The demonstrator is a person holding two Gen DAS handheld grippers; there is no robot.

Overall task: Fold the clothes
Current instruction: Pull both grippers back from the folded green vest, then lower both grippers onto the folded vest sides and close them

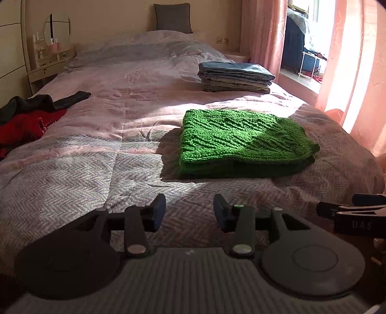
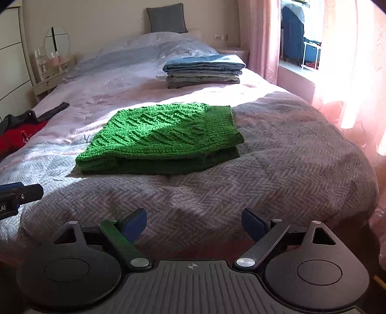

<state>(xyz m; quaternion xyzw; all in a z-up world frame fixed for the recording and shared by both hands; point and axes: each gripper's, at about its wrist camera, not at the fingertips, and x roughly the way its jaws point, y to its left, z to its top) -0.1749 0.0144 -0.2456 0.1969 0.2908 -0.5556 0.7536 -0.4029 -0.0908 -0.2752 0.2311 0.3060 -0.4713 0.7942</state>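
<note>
A green knitted sweater lies folded into a thick rectangle on the bed, half in sunlight. My left gripper hangs open over the quilt, short of the sweater's near edge, with nothing between its blue pads. My right gripper is open wider, also empty and clear of the sweater. Each gripper shows at the edge of the other's view: the right one, the left one. A stack of folded blue and grey clothes sits farther up the bed.
A loose pile of red and dark clothes lies at the bed's left edge. The pink and grey quilt covers the bed. A pillow leans at the head. Pink curtains hang on the right; a dresser stands far left.
</note>
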